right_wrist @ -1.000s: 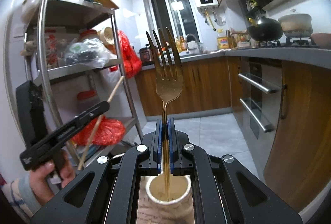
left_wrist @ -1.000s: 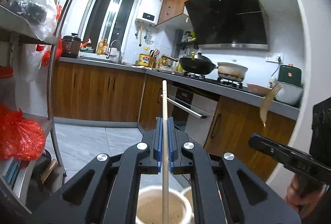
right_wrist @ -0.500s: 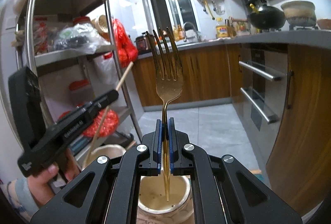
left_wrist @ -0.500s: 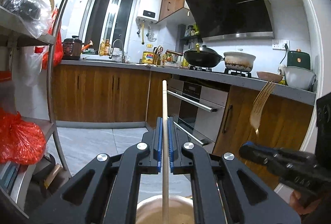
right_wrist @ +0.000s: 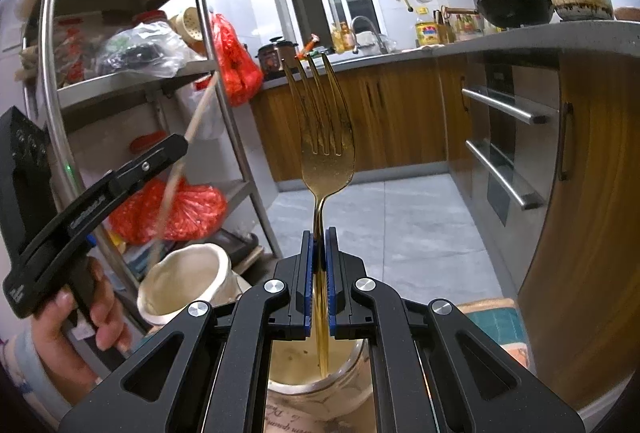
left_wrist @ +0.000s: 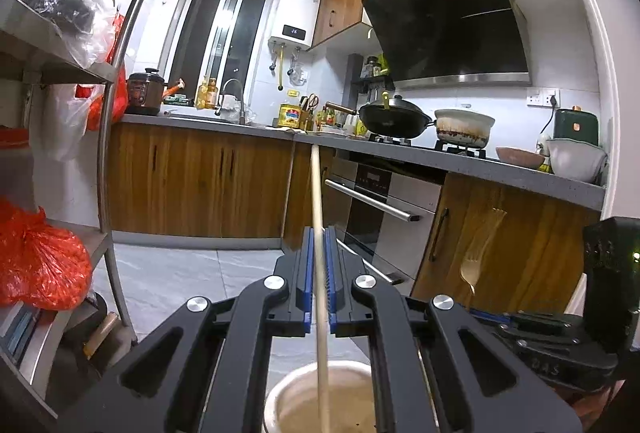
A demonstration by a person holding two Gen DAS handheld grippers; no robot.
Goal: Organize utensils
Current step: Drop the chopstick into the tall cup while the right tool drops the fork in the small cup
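My left gripper (left_wrist: 319, 233) is shut on a pale wooden chopstick (left_wrist: 316, 193) held upright, its lower end inside a cream ceramic pot (left_wrist: 300, 399) below. My right gripper (right_wrist: 319, 233) is shut on a gold fork (right_wrist: 326, 137), tines up, its handle tip inside a glass jar (right_wrist: 344, 385). In the right wrist view the left gripper (right_wrist: 176, 147), the chopstick (right_wrist: 200, 113) and the cream pot (right_wrist: 192, 281) show at the left. In the left wrist view the fork (left_wrist: 480, 249) and the right gripper (left_wrist: 488, 313) show at the right.
A metal shelf rack (right_wrist: 224, 105) with red bags (left_wrist: 36, 257) stands to the left. Wooden cabinets and an oven (left_wrist: 384, 209) run along the right under a grey counter (left_wrist: 500, 165) with a wok and pots. Grey tiled floor (right_wrist: 392, 225) lies ahead.
Both grippers have moved down with their utensils. The chopstick's end and the fork's handle now sit deeper in their containers. The cream pot now shows fully at the left of the right view.
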